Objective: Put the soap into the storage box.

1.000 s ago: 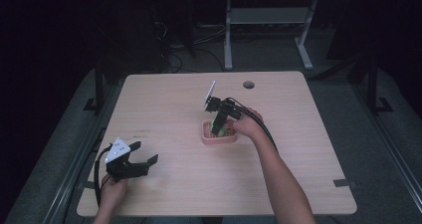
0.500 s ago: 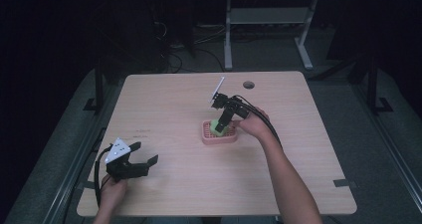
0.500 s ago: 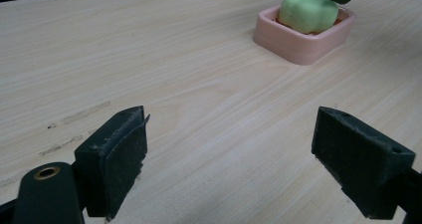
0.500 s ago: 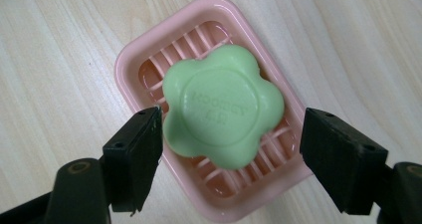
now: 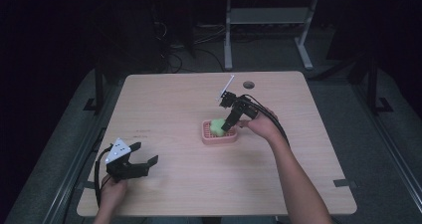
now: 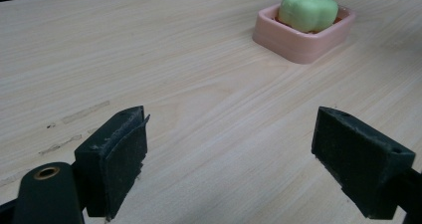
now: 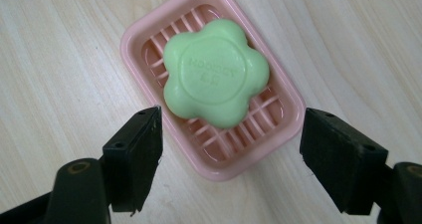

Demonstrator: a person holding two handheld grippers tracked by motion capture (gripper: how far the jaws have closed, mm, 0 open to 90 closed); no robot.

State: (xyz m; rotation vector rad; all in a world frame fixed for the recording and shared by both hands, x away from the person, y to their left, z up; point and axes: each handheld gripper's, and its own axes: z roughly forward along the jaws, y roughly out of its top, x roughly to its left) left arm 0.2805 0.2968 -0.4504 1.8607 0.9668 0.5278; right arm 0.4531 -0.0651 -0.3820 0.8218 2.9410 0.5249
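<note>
At the near-left corner of the wooden table the left gripper rests low in the person's left hand, jaws spread wide with nothing between them; the left gripper view confirms it, both black pads apart over bare wood and pointed toward the dish far off. Moving right to table centre, the pink soap dish sits flat on the wood with the green flower-shaped soap lying on its slatted floor, embossed face up, slightly toward one end of the dish. Right of that, the right gripper hangs tilted steeply down over the dish, held by the right hand, cable trailing back along the forearm. From the right gripper view the jaws stand open, one on each side of the dish's near end, not touching the soap or the dish rim, clearly above them. Progress judgement: soap is seated in the dish and free of any grip, so either a placing is basically finished or a pick-up is not yet begun; the pictures alone don't settle which. If it is a grasp, what's left is lowering, closing on the soap and lifting; if a placement, only pulling the right gripper clear remains. Left gripper looks idle, no part in the work yet.
</note>
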